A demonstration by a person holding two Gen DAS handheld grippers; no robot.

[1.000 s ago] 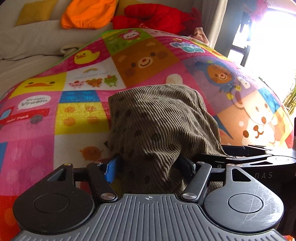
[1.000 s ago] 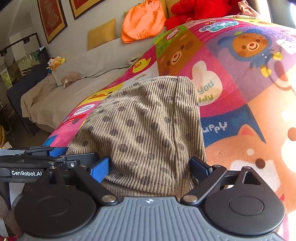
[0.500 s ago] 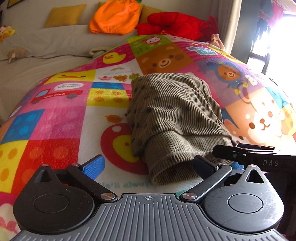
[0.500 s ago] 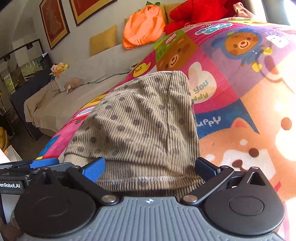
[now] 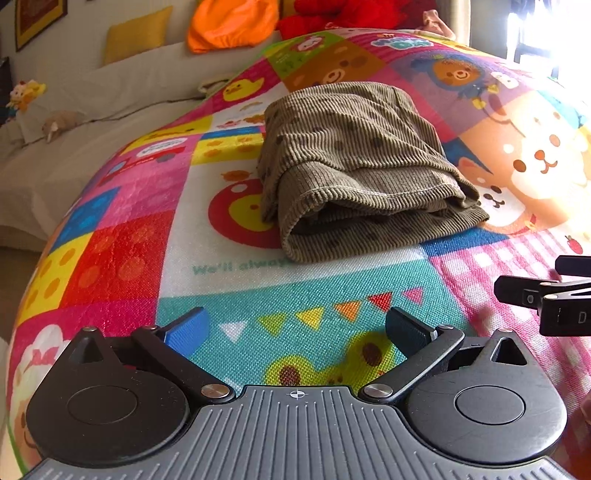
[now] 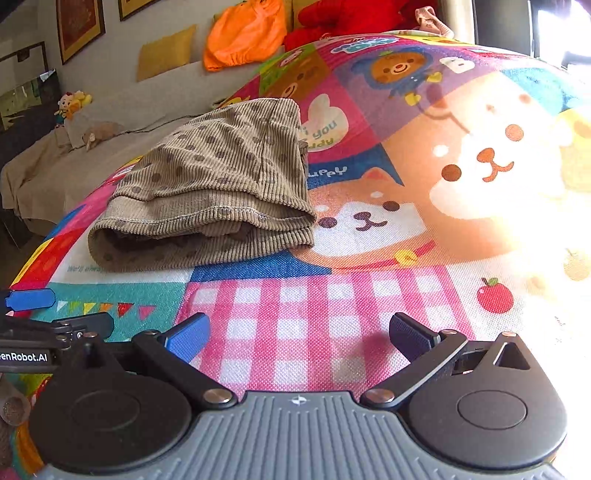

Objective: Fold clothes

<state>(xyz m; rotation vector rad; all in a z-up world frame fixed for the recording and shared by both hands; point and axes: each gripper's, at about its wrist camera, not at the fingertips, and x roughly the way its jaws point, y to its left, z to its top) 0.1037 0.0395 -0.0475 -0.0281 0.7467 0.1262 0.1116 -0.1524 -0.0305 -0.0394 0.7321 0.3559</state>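
Observation:
A brown dotted corduroy garment (image 5: 354, 166) lies folded in a compact bundle on the colourful play mat (image 5: 295, 306); it also shows in the right wrist view (image 6: 214, 184). My left gripper (image 5: 295, 328) is open and empty, a short way in front of the bundle's near edge, above the mat. My right gripper (image 6: 299, 332) is open and empty, to the right of and nearer than the bundle. The right gripper's side shows at the right edge of the left wrist view (image 5: 546, 295).
The mat (image 6: 369, 240) covers a raised surface. Behind it a beige sofa (image 5: 110, 110) holds a yellow cushion (image 5: 136, 33), an orange item (image 5: 232, 22), a red plush (image 5: 351, 14) and small stuffed toys (image 6: 74, 103). Bright sunlight washes out the right side.
Both grippers have let go of the garment and drawn back toward me. The garment now rests folded on the mat, farther from both cameras.

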